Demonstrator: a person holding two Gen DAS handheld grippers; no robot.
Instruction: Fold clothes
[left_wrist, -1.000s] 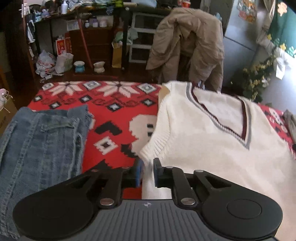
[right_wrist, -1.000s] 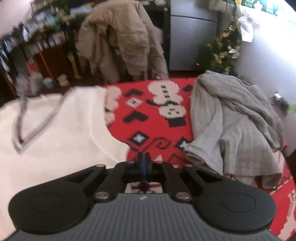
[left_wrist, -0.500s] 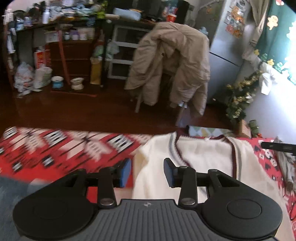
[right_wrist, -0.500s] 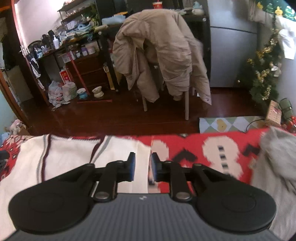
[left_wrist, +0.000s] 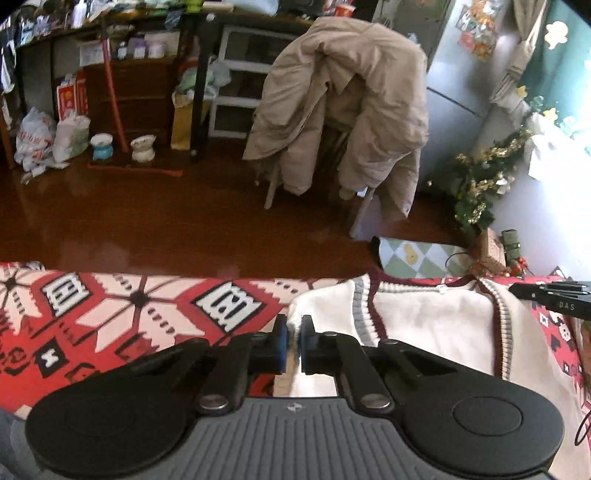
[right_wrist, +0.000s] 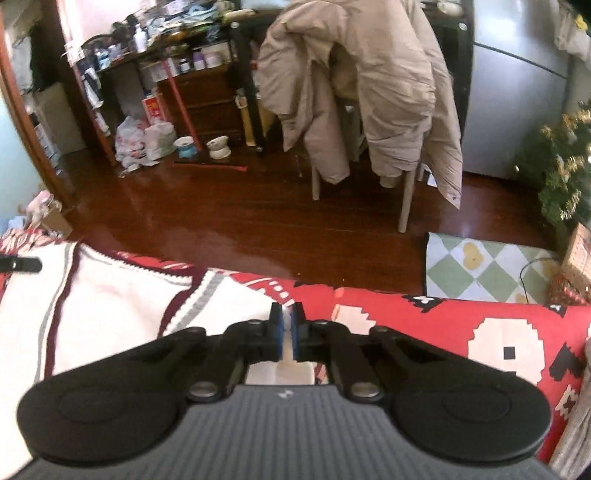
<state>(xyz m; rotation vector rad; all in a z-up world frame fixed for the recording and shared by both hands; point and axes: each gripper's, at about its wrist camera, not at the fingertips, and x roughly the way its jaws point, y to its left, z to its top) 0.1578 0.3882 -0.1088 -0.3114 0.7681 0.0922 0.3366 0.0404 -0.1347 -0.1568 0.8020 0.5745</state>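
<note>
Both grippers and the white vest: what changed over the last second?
Both moved from the near side to the white vest's far shoulders. The left gripper, open half a second ago, closed on the left shoulder; the right gripper closed on the right. The red blanket stayed put.

- One white sweater vest (left_wrist: 436, 325) with a striped V-neck.
- One red patterned blanket (left_wrist: 140, 306).
- Two tools: the left tool (left_wrist: 290, 345) and the right tool (right_wrist: 285, 332).
- One chair (right_wrist: 404, 199), with one beige coat (left_wrist: 347, 103) draped over it.
- Two small bowls on the floor: a blue one (left_wrist: 101, 146) and a white one (left_wrist: 143, 147).
- One checkered mat (right_wrist: 480, 267).
- One grey fridge (right_wrist: 513, 88).
</note>
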